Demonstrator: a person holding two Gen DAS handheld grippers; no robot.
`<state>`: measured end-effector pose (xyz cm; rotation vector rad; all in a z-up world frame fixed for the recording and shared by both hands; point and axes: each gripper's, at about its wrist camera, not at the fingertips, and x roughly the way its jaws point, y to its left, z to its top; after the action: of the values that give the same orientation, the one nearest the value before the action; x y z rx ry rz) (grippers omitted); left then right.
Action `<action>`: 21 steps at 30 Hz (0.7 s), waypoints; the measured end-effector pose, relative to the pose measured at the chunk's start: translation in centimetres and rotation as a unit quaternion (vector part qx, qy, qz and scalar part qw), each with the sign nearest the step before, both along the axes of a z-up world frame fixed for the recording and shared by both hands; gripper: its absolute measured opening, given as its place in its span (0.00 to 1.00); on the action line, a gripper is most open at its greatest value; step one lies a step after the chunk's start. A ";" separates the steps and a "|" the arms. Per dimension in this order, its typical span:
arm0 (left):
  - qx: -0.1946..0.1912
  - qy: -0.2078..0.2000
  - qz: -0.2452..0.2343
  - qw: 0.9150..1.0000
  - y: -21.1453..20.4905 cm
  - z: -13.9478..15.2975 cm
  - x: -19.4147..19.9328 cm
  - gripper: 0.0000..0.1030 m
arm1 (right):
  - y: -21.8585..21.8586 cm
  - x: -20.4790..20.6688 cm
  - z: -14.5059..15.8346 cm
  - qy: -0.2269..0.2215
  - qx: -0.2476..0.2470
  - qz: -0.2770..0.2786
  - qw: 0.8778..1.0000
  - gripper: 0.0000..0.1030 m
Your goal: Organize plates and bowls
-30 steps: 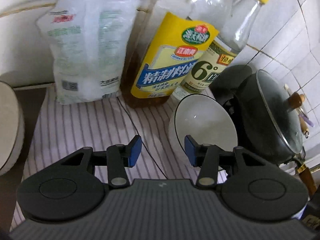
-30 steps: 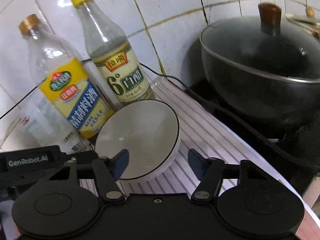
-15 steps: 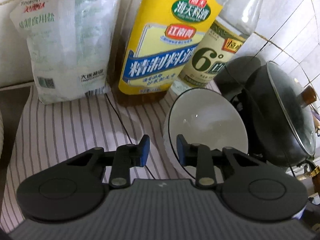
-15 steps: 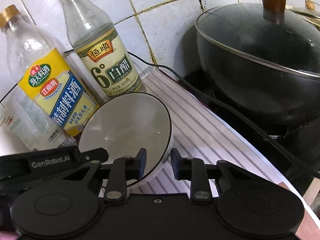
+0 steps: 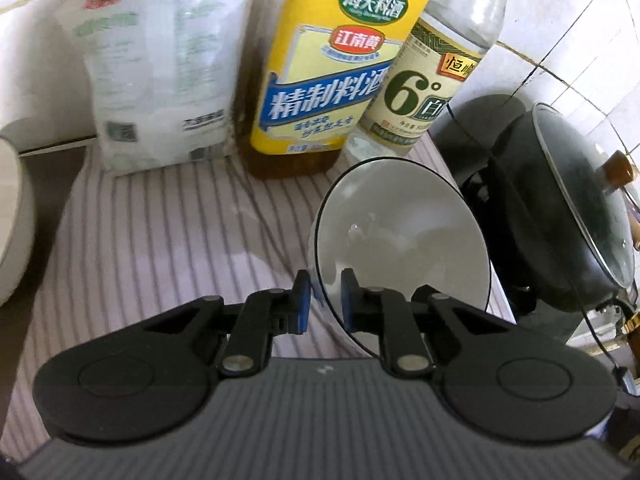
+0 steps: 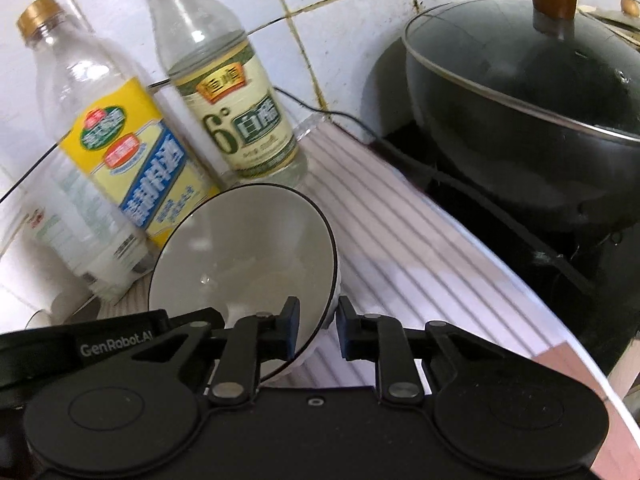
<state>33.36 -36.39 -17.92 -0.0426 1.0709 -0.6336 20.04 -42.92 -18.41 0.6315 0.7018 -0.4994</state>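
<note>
A white bowl [image 5: 400, 240] with a thin dark rim sits tilted on the striped cloth [image 5: 160, 240], in front of two bottles. My left gripper [image 5: 324, 304] is shut on the bowl's near-left rim, one blue pad outside the wall and one inside. My right gripper [image 6: 319, 330] is shut on the bowl's [image 6: 248, 252] near-right rim in the same way. The left gripper's black body [image 6: 116, 346] shows at the lower left of the right wrist view. A second piece of white crockery [image 5: 12, 220] is cut off at the left edge.
A yellow-labelled cooking-wine bottle [image 5: 332, 80] and a vinegar bottle [image 5: 420, 92] stand against the tiled wall, with a white bag [image 5: 160, 72] to their left. A black wok under a glass lid [image 6: 520, 112] sits on the stove at right. A thin black cable [image 5: 260, 208] crosses the cloth.
Both grippers' jaws have come together from wide apart onto the bowl's rim. Both cameras have moved a little closer to the bowl and bottles.
</note>
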 end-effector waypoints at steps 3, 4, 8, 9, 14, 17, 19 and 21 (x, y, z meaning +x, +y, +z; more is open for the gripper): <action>0.012 0.002 0.002 1.000 1.5 1.0 -0.7 0.14 | 0.7 -0.6 0.6 -0.007 0.004 0.013 1.000 0.23; 0.014 0.002 0.004 1.000 1.9 1.5 -0.9 0.14 | 0.9 -1.0 0.9 -0.014 0.010 0.014 1.000 0.23; 0.022 -0.014 0.004 1.000 3.0 3.5 -2.5 0.14 | 1.6 -2.6 2.0 -0.034 0.023 0.026 0.999 0.22; 0.024 -0.022 0.004 0.999 3.3 4.1 -3.0 0.14 | 1.8 -2.9 2.3 -0.038 0.022 0.031 0.999 0.22; 0.035 -0.055 0.002 0.998 4.6 7.1 -5.8 0.14 | 3.3 -5.5 4.5 -0.063 0.018 0.037 0.997 0.22; 0.041 -0.067 0.001 0.997 5.5 8.6 -7.6 0.14 | 4.1 -7.0 5.9 -0.072 0.016 0.043 0.996 0.21; 0.039 -0.070 0.010 0.997 6.3 9.3 -8.7 0.14 | 4.7 -8.1 6.7 -0.077 0.019 0.050 0.996 0.21; 0.034 -0.072 0.011 0.997 7.2 9.9 -9.9 0.14 | 5.3 -9.2 7.3 -0.079 0.015 0.054 0.995 0.21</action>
<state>23.47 -29.20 -8.03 0.0507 0.9500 -0.5714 10.82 -37.57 -11.10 0.6492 0.5904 -0.3350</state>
